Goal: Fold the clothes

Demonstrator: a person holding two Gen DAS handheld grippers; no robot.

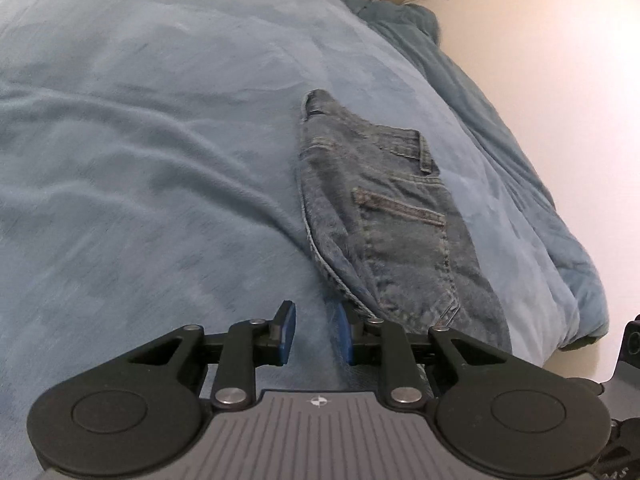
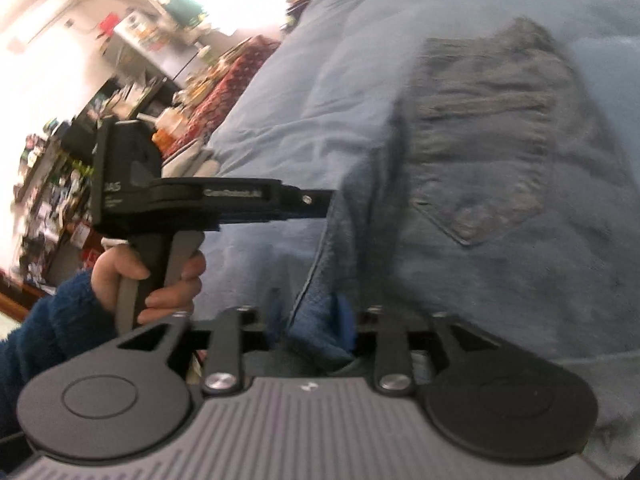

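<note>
Left claw (image 1: 316, 330) low centre of left-wrist frame, blue pads (image 1: 289, 330) parted by a narrow gap, nothing btwn them, only blanket showing through; right-hand pad just beside the near hem of the jeans (image 1: 384, 216), touching or not: cannot tell. Right claw (image 2: 310, 326) low centre of right-wrist frame, jaws apart w/ a fold of denim (image 2: 480, 152) btwn them; pads mostly hidden by cloth and blurred, so pressing or loose: cannot tell. Jeans folded into a compact stack, back pocket and belt loop up, lying right of centre in left view, upper right in right view. Under them a blue-grey fleece blanket (image 1: 140, 140), rumpled in long soft ridges, covering the bed (image 1: 568, 264) and dropping over its edge at right of left frame. Pale floor (image 1: 560, 60) beyond that edge, upper right. In right view, left claw seen side-on at mid left, gripped by a hand (image 2: 156, 280) in a dark blue fuzzy sleeve (image 2: 52, 340), lower left. Behind, upper left: cluttered shelves (image 2: 52, 184), red patterned cloth (image 2: 224, 92), bright white wall (image 2: 36, 20). Right view smeared w/ motion blur.
</note>
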